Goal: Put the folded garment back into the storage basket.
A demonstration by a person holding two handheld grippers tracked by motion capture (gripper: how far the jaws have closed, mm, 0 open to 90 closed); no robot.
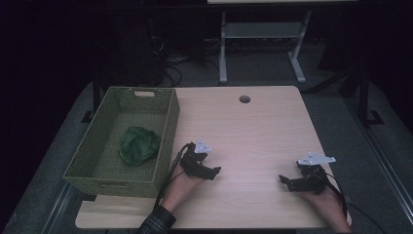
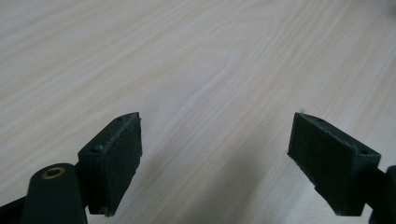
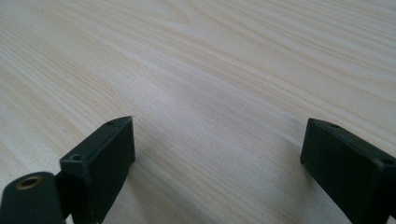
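On the left part of the light wooden table (image 1: 253, 126) stands a green woven basket (image 1: 168, 134), and a crumpled green cloth-like thing (image 1: 139, 145) lies inside it. My left gripper (image 1: 214, 170) rests low over the table just right of the basket, pointing right. Its jaws stand wide open over bare wood (image 2: 215, 135). My right gripper (image 1: 285, 181) sits near the table's front right, pointing left, also open with bare wood (image 3: 217, 149) between its pads.
A round cable hole (image 1: 244, 99) is at the table's far edge. Behind the table stands a white metal frame (image 1: 263, 34) on a grey floor. Cables trail from both grippers toward the front edge.
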